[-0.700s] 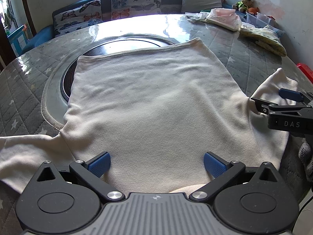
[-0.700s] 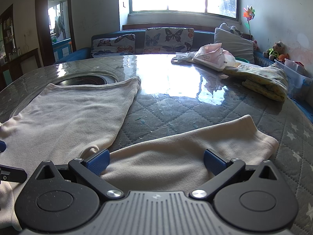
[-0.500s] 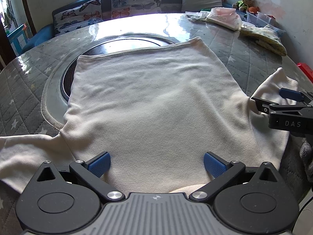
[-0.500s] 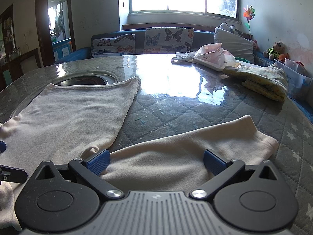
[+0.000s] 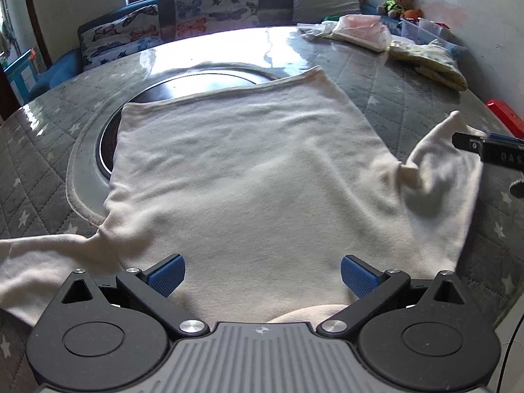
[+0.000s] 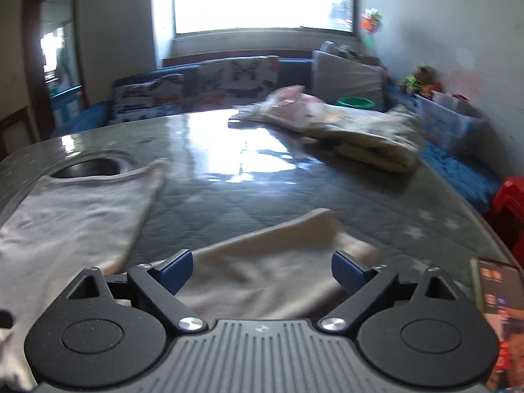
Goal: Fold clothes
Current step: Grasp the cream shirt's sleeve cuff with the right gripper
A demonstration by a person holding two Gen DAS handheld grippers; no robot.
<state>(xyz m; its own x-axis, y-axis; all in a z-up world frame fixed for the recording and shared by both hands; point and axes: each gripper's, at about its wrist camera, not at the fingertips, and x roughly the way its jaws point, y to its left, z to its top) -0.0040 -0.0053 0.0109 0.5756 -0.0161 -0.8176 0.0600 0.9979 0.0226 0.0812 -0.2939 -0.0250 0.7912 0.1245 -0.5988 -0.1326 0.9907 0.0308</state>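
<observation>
A cream long-sleeved top (image 5: 255, 177) lies flat on the quilted grey table (image 5: 39, 163), hem away from me. My left gripper (image 5: 262, 273) is open, jaws wide, over the collar end of the top. Its left sleeve (image 5: 36, 262) lies to the left. The right sleeve (image 5: 439, 170) lies to the right, and in the right wrist view (image 6: 262, 262) it runs between the jaws of my right gripper (image 6: 262, 270), which is open and raised over it. The right gripper also shows at the left wrist view's right edge (image 5: 491, 150).
A dark round inset (image 5: 196, 82) in the table lies under the hem. Folded yellow cloth (image 6: 370, 140) and a pink bag (image 6: 294, 104) sit at the far right. A red stool (image 6: 511, 209) stands beside the table. A sofa with butterfly cushions (image 5: 196, 9) is behind.
My right gripper has moved right and up quickly, blurring its view. The right sleeve has bunched up and shifted near the armpit. My left gripper has barely moved.
</observation>
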